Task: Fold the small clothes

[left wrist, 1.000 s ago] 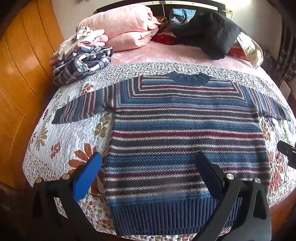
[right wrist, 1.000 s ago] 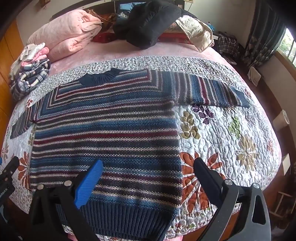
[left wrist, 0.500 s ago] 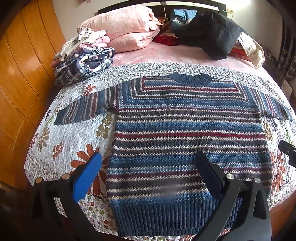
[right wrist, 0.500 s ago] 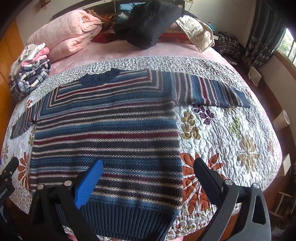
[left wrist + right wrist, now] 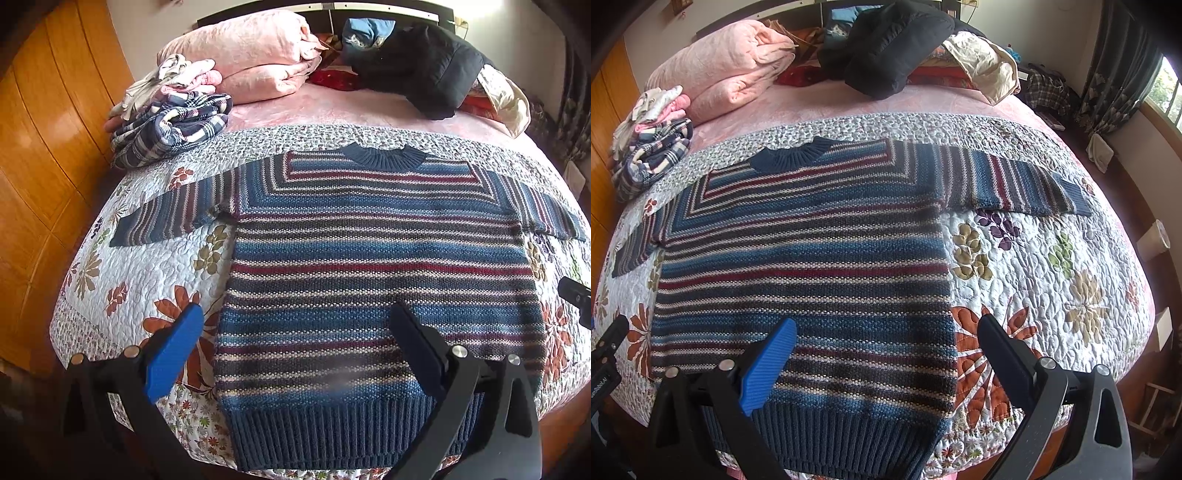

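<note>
Striped sweater (image 5: 376, 266) lies flat on the bed's floral quilt (image 5: 1052, 266), sleeves out, hem nearest. Left gripper (image 5: 295, 347) and right gripper (image 5: 886, 350) hover over the hem, fingers apart, empty. Since a second ago: barely any shift (left view drifted slightly). Folding not begun.

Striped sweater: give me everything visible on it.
The striped sweater is a chunky knit in blue, maroon, grey and cream bands, with a dark ribbed collar and hem. It lies flat and unfolded on the floral quilt, both sleeves spread sideways, hem at the near edge. Neither open hand-held gripper touches it.
</note>
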